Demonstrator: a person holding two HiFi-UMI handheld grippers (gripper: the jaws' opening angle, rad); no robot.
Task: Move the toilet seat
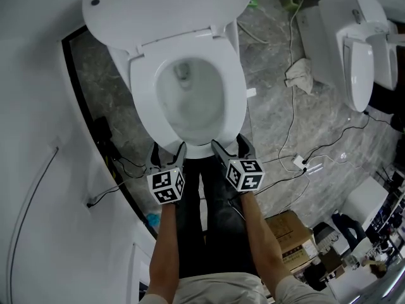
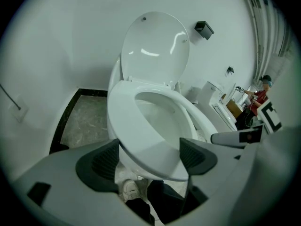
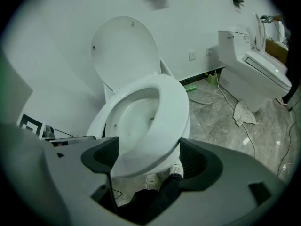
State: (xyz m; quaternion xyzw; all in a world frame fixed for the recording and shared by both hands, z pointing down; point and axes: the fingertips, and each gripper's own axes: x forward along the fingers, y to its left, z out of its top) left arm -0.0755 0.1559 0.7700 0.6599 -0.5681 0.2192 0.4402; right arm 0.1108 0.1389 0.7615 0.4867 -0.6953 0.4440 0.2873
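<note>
**At the front rim: both hand-held grippers spread around the seat's lip**

Nearest the person, the left hand-held gripper (image 1: 168, 151) and the right hand-held gripper (image 1: 229, 145) sat side by side at the front of the toilet seat (image 1: 142, 94), about equally close to it. Each had its jaws apart, with the seat's front edge lying between the pads. Whether any pad actually pressed on the rim was hard to tell.

The seat lay down on the bowl. Its long axis ran straight away from the person to the hinge below the raised lid (image 1: 164, 5), so a lift would probably swing it up and back towards that lid.

A white wall (image 1: 38, 94) stood close on the left. To the right, the floor (image 1: 272, 56) lay open apart from cables (image 1: 288, 138), with a second toilet (image 1: 354, 49) well away.
</note>
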